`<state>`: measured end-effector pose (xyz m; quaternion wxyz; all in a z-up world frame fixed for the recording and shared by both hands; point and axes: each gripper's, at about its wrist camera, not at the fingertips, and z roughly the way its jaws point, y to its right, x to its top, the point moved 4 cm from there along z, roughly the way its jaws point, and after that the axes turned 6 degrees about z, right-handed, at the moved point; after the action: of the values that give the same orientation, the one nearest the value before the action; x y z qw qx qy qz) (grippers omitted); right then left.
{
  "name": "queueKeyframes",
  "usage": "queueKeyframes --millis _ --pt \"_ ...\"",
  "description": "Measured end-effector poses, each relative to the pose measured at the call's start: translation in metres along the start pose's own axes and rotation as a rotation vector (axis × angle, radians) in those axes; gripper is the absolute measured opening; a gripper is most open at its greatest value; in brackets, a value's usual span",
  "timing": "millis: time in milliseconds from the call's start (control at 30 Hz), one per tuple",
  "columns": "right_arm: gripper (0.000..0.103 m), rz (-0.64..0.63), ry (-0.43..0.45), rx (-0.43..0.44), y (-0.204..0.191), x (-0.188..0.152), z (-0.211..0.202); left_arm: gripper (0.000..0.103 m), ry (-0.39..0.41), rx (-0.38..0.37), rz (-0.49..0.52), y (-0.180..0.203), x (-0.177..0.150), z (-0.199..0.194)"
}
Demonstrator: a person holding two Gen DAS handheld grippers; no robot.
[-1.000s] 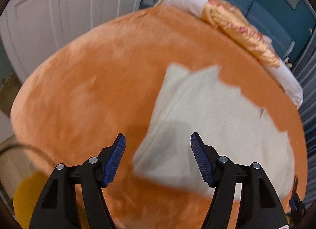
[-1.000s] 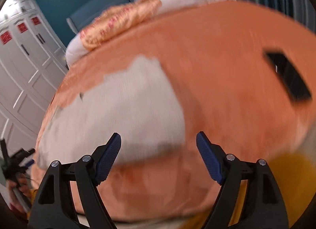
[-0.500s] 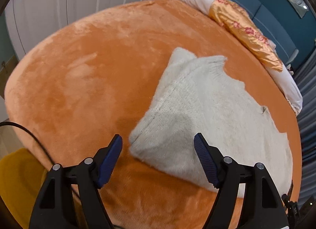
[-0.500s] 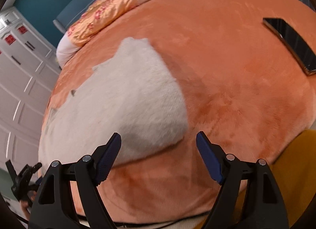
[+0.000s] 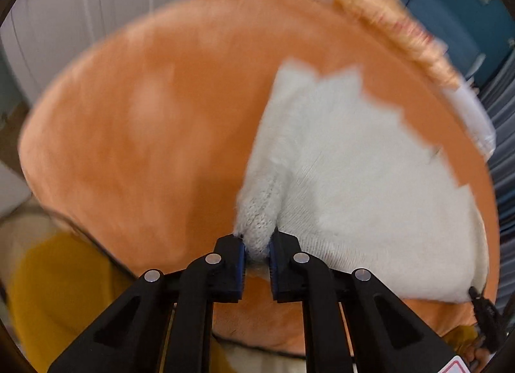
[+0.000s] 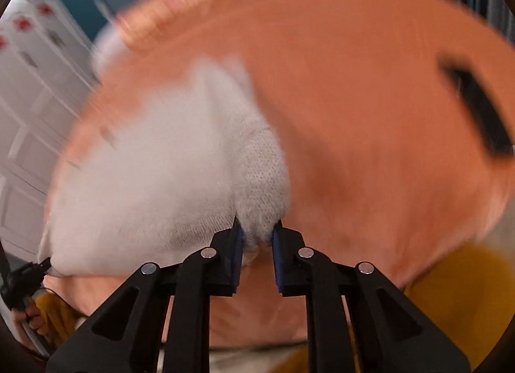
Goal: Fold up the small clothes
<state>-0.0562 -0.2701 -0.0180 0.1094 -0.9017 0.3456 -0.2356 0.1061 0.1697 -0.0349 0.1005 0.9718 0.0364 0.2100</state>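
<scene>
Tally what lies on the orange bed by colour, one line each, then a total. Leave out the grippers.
White: 2, the knit garment and the long pillow.
Orange-gold: 1, the patterned cloth over that pillow.
Black: 1, the flat dark slab, too blurred to name.
Total: 4.

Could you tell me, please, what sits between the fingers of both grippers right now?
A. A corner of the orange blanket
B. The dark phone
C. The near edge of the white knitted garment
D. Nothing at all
C: the left gripper and the right gripper are each closing on a bunched corner of the white knitted garment, pinched between their blue pads.
</scene>
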Motion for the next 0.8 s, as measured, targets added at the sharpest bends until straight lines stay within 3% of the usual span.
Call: queueKeyframes --millis 100,167,200,267,333,400,433,467,500,533,567,633,700,800 --pt "0.026 -0.017 0.07 0.011 -0.008 0.005 -0.022 0.019 0.07 0.038 0.023 0.009 0.002 -0.02" --pt "0.042 -0.065 0.138 -0.007 -0.014 0.007 -0.041 0.021 0.12 0.045 0.039 0.016 0.008 -0.039" --pt "0.045 -0.091 0.165 -0.005 -0.017 0.009 -0.048 0.026 0.154 0.033 0.052 0.021 0.013 -0.051" --pt "0.063 -0.135 0.213 -0.001 -0.019 0.015 -0.057 0.039 0.196 0.024 0.075 0.029 0.021 -0.063" --pt "0.067 -0.169 0.202 0.015 -0.018 0.024 -0.05 0.052 0.221 0.016 0.09 0.036 0.028 -0.065" --pt "0.067 -0.21 0.134 0.046 -0.017 0.033 -0.027 0.053 0.183 0.01 0.109 0.042 0.036 -0.047" --pt "0.066 -0.226 0.108 0.046 -0.019 0.037 -0.018 0.053 0.157 0.01 0.117 0.043 0.037 -0.037" --pt "0.051 -0.251 0.061 0.053 -0.023 0.04 -0.005 0.052 0.131 0.018 0.122 0.044 0.039 -0.026" --pt "0.039 -0.277 0.02 0.065 -0.026 0.042 0.001 0.04 0.103 0.037 0.126 0.04 0.041 -0.012" --pt "0.009 -0.308 0.022 0.067 -0.027 0.04 -0.007 0.013 0.089 0.053 0.129 0.039 0.041 -0.005" --pt "0.01 -0.329 0.043 0.081 -0.032 0.041 -0.016 0.0 0.076 0.053 0.14 0.037 0.04 0.0" --pt "0.01 -0.372 0.13 0.141 -0.045 0.039 -0.054 0.0 0.064 0.106 0.138 0.028 0.039 0.005" --pt "0.01 -0.375 0.144 0.108 -0.043 0.035 -0.058 0.0 0.053 0.129 0.133 0.02 0.034 0.011" --pt "0.011 -0.317 -0.059 -0.087 -0.01 0.023 0.001 0.0 0.055 0.169 0.148 0.019 0.031 0.019"
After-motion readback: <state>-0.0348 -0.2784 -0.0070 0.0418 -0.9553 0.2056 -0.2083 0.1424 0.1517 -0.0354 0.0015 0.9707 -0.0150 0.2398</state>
